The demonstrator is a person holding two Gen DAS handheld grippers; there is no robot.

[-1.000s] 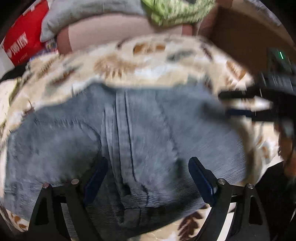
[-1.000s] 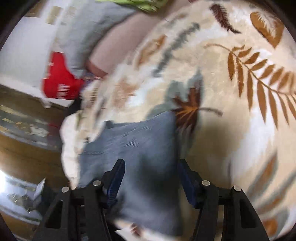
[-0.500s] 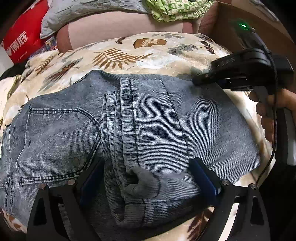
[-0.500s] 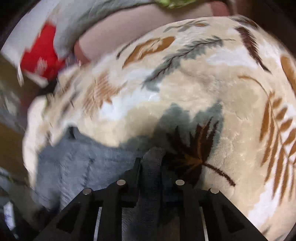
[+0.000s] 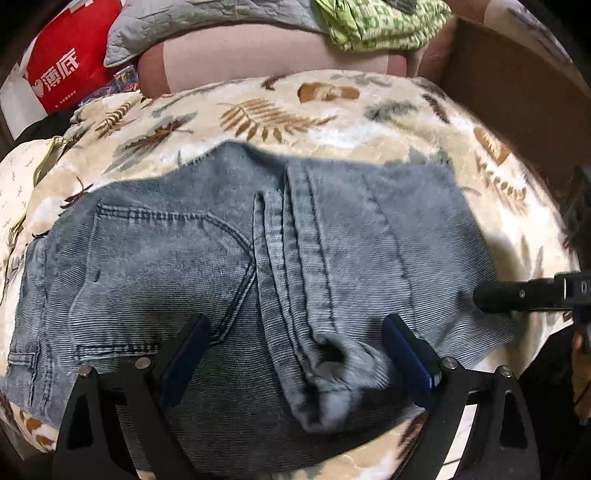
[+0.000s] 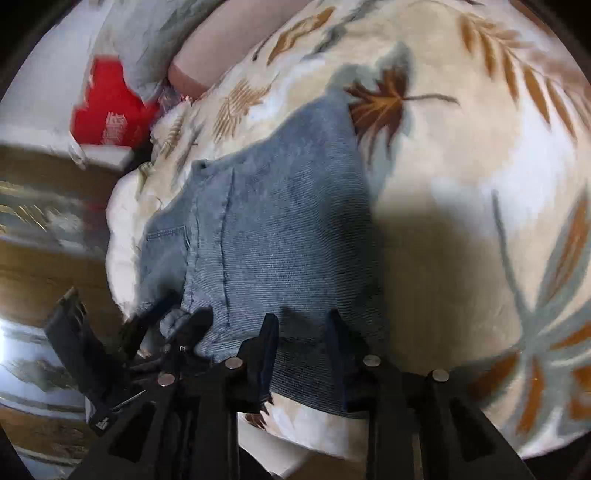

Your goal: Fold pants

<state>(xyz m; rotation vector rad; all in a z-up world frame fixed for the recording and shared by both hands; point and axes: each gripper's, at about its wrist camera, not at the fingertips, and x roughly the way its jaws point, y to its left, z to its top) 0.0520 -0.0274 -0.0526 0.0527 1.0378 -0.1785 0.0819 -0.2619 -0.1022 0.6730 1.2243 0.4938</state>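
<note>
Bedroom clutter filled the top of the left wrist view: a leaf-print blanket [image 5: 258,118] covered the whole working surface, with a red bag [image 5: 70,66] at the upper left, a grey quilt [image 5: 192,18] beside it, and a crumpled green cloth [image 5: 380,22] at the top centre. A brown cardboard box [image 5: 517,92] sat at the upper right.

The pants [image 5: 240,266], grey-blue denim, lay across the middle of the blanket, already folded into a compact bundle, back pocket showing on the left half and a leg end bunched into a lumpy roll near the bottom centre.

The left gripper [image 5: 295,354] hung over that bundle with its jaws spread wide, the lumpy hem between them but neither pad pressing it, as far as I could tell. The right gripper [image 6: 303,350] was at the bundle's right edge; in its own view the denim corner sat between the pads, and the jaws were opening, so it looked like a release rather than a firm pinch.

My guess: the fold was mostly done and this was the tidy-up stage. Next move probably called for flattening or tucking that bunched hem so the stack lies even, maybe squaring the right-hand edge too. The cloth looked thick, so it'd need a decent bite to shift.
</note>
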